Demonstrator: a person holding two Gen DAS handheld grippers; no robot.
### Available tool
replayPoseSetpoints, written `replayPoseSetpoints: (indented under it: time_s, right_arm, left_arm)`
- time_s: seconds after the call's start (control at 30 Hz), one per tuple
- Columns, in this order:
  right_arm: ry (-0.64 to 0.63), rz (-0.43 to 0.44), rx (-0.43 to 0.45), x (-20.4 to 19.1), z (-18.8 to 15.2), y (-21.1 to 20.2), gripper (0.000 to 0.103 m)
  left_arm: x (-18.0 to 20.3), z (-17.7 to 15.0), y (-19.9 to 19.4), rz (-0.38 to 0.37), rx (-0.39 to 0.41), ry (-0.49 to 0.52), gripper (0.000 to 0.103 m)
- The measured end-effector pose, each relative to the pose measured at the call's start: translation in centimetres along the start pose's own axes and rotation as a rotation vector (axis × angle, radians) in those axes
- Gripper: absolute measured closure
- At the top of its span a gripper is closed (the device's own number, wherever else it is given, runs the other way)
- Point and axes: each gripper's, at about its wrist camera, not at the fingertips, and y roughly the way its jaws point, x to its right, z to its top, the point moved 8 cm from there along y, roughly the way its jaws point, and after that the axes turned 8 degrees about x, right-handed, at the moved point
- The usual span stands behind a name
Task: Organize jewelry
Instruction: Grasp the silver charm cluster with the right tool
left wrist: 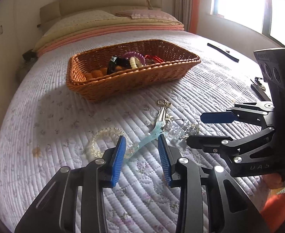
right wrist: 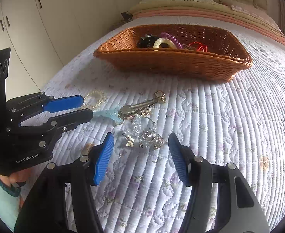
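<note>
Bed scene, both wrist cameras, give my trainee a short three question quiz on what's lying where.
1. True or false: the clear spiral hair tie already lies inside the wicker basket.
2. Which item lies between the fingers of the left tool?
A. pale blue hair clip
B. purple coil band
C. crystal ornament
3. Fill in: the right tool points at the ____ ornament on the quilt.

Key: 1 false; 2 A; 3 crystal.
</note>
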Motion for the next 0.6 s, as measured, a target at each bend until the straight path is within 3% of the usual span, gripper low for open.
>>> replayPoseSetpoints:
  time_s: [0.23, 0.37, 0.6]
  right_arm:
    - [-0.047, -0.049, -0.034, -0.3, 0.0, 1.3, 0.051]
    - [-0.043, -0.074, -0.044, 0.0, -0.1, 2.0, 0.073]
    - [0.036, -0.069, -0.037, 1.6, -0.2, 1.6, 0.095]
  left_arm:
    - [0.5, -0.2, 1.0, -0.021, -0.021, 0.022, 0.071]
    - [0.8, -0.3, 1.3, -0.014, -0.03, 0.049, 0.071]
    - [0.9, -0.7, 1.3, -0.011, -0.048, 0.048, 0.073]
